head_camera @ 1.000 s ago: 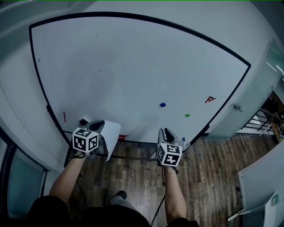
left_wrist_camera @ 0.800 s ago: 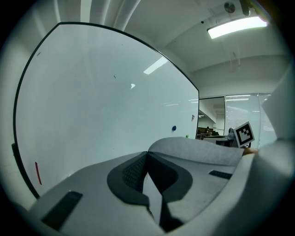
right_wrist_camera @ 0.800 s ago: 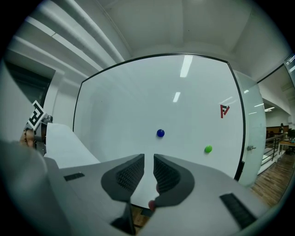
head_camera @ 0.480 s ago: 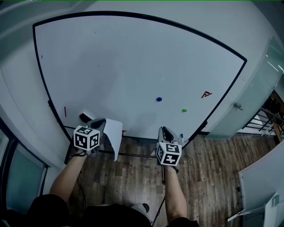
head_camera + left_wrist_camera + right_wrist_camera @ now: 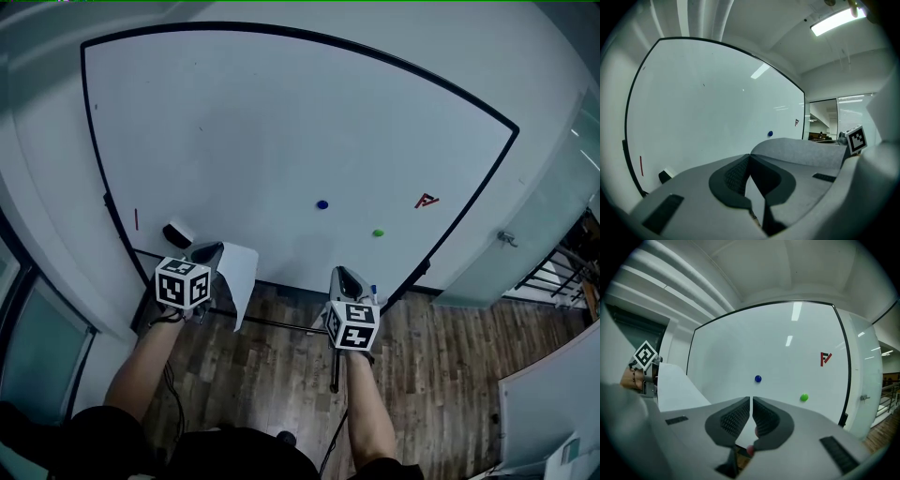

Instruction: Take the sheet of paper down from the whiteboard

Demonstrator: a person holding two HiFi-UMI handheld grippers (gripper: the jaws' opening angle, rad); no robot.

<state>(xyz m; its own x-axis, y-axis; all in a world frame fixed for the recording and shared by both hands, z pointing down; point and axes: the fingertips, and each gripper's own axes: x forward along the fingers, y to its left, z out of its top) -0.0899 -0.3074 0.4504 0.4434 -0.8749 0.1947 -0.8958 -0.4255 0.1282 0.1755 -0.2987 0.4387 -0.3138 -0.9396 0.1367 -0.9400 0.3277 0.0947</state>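
The white sheet of paper [image 5: 239, 277] is off the whiteboard [image 5: 262, 131] and hangs curled from my left gripper [image 5: 214, 251], which is shut on its edge. In the left gripper view the sheet [image 5: 754, 199] shows pinched between the dark pads. My right gripper [image 5: 339, 274] is held before the board's lower edge, right of the paper. Its jaws have just been closing and now stand together with only a thin slit, nothing gripped at the tips [image 5: 751, 404]. The right gripper view also shows the paper [image 5: 675, 387] at the left.
A blue magnet [image 5: 322, 204], a green magnet [image 5: 378, 232] and a red logo [image 5: 427, 201] sit on the board's lower right. An eraser [image 5: 176, 234] rests at the lower left corner. Wooden floor [image 5: 431, 375] lies below, and a glass partition [image 5: 525, 216] stands to the right.
Both grippers have drawn back a little from the board's bottom edge. The left one has carried the paper along, so the sheet now hangs free of the tray.
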